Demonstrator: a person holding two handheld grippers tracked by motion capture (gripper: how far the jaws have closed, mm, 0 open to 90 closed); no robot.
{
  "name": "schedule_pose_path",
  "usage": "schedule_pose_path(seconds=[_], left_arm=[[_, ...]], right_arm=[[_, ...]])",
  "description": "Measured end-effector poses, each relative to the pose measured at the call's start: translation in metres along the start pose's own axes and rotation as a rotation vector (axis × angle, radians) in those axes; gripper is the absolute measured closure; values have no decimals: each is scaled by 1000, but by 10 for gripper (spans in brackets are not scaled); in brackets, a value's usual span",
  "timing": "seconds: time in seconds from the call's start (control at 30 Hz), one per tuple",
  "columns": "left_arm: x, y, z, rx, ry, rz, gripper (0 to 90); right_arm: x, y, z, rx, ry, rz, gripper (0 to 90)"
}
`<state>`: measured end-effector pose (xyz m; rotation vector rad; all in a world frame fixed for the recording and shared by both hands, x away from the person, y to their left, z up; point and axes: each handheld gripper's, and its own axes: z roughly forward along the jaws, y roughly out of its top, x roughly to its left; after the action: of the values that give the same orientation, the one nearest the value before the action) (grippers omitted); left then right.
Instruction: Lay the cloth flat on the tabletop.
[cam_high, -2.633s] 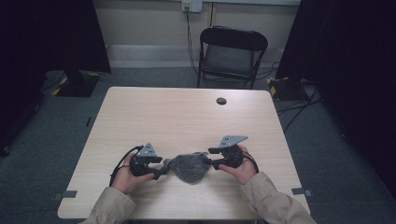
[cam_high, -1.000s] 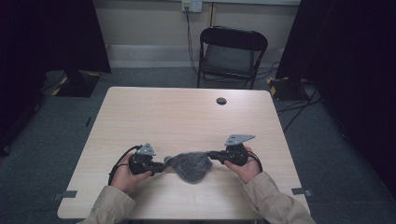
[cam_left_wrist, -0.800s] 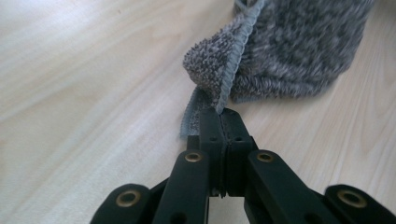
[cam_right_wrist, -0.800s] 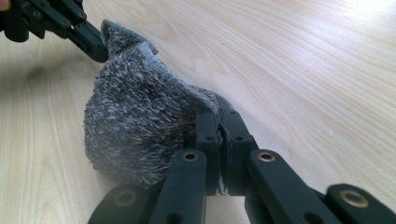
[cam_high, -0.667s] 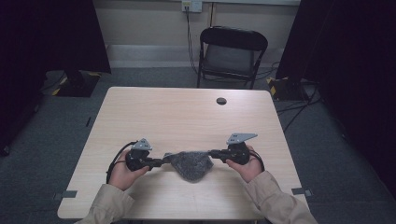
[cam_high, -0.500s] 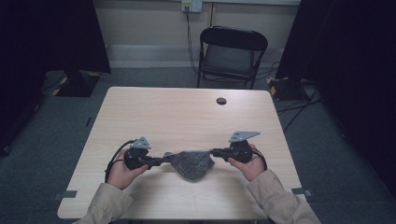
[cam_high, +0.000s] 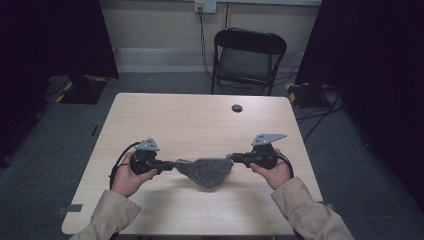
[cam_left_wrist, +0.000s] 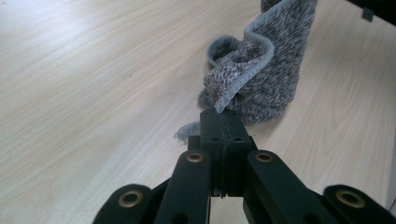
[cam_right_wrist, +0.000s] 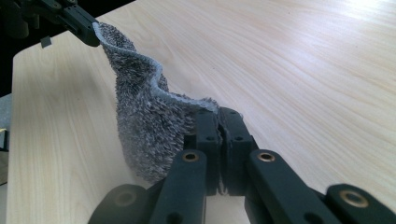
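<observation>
A grey fuzzy cloth (cam_high: 205, 171) hangs between my two grippers above the front part of the wooden table (cam_high: 200, 120), sagging to a point in the middle. My left gripper (cam_high: 172, 164) is shut on the cloth's left corner. In the left gripper view its jaws (cam_left_wrist: 223, 116) pinch the pale hemmed edge of the cloth (cam_left_wrist: 261, 70). My right gripper (cam_high: 233, 159) is shut on the right corner. The right gripper view shows its jaws (cam_right_wrist: 218, 119) closed on the hem, with the cloth (cam_right_wrist: 144, 126) running off to the left gripper (cam_right_wrist: 88, 35).
A small black round disc (cam_high: 237, 108) sits at the table's far side, right of centre. A black folding chair (cam_high: 247, 57) stands behind the table. Dark curtains flank both sides, and cables lie on the floor at the right.
Both hands have risen and moved apart. The cloth, bunched on the table before, is now drawn out between the grippers and lifted.
</observation>
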<state>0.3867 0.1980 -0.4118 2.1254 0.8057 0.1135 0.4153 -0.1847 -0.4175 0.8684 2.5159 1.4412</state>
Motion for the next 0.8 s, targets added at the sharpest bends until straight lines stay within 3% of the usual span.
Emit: schedule_pose_path(seconds=[0.57,0.8], left_arm=[[-5,25,-19,-20,26,31,900],[-6,36,-24,-28,32,52,900]], right_arm=[[0,21,-29,-21,-26,1,879],[-1,26,-32,-31,-27,6,879]])
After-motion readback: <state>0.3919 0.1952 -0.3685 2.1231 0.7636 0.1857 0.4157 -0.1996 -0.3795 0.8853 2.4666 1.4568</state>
